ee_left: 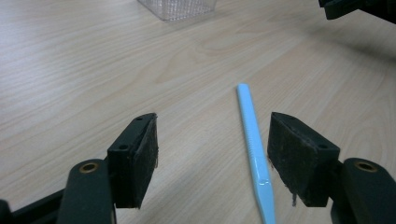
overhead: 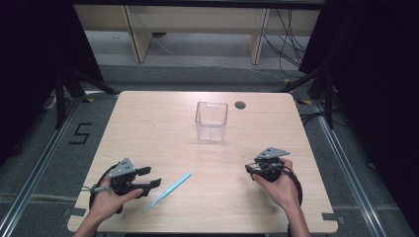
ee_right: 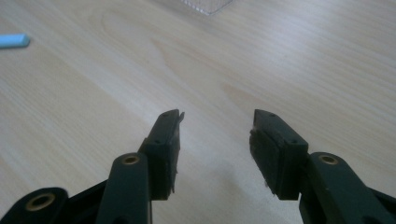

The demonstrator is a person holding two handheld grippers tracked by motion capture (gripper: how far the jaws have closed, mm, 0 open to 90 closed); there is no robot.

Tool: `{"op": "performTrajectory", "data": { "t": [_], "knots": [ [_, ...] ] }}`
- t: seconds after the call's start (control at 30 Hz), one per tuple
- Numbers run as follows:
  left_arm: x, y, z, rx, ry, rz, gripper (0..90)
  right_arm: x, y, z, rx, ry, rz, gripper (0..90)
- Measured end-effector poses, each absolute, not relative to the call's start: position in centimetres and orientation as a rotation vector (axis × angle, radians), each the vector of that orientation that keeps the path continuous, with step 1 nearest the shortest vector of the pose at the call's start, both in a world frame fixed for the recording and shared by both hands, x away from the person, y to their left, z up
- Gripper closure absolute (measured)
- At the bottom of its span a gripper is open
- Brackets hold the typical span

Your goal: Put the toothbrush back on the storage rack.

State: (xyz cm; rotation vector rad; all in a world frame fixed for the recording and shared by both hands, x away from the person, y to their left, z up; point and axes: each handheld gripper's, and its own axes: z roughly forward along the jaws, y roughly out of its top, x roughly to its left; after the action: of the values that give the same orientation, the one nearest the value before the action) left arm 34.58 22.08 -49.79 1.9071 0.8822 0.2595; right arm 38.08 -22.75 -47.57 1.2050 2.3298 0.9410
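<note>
A light blue stick-like tool [overhead: 168, 191] lies flat on the wooden table [overhead: 148, 128], near the front, slanting up to the right. My left gripper [overhead: 152, 177] rests at the front left, just left of the tool, jaws open and empty. In the left gripper view the blue tool [ee_left: 252, 140] lies on the table under the gap of my left gripper [ee_left: 212, 149], close to the right jaw. My right gripper [overhead: 251, 169] sits at the front right, open, nothing between its jaws [ee_right: 217, 140]. A clear plastic container [overhead: 211, 120] stands upright at the table's far middle.
A dark round grommet hole [overhead: 240, 104] sits in the table behind the container. The clear container's base [ee_left: 177, 8] shows at the top of the left gripper view, and the blue tool's end [ee_right: 13, 41] at the right gripper view's left edge.
</note>
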Motion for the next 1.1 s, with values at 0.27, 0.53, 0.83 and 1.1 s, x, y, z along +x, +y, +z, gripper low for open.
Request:
{"op": "performTrajectory", "data": {
  "t": [0.27,0.53,0.83,1.1],
  "knots": [
    [34.8,21.5,-48.8,1.976,0.865,0.272,37.7,38.0,-22.4,-47.8,1.192,2.402,0.906,53.0],
    [35.6,20.1,-47.0,2.183,0.808,0.241,44.4,38.2,-22.4,-47.6,1.151,2.44,0.861,51.7],
    [36.0,18.2,-46.3,2.359,0.722,0.175,50.4,38.2,-22.3,-46.7,1.179,2.502,0.797,50.4],
    [36.5,16.3,-46.2,2.512,0.693,0.149,58.4,38.5,-22.2,-46.4,1.155,2.494,0.805,50.0]
  ]
}}
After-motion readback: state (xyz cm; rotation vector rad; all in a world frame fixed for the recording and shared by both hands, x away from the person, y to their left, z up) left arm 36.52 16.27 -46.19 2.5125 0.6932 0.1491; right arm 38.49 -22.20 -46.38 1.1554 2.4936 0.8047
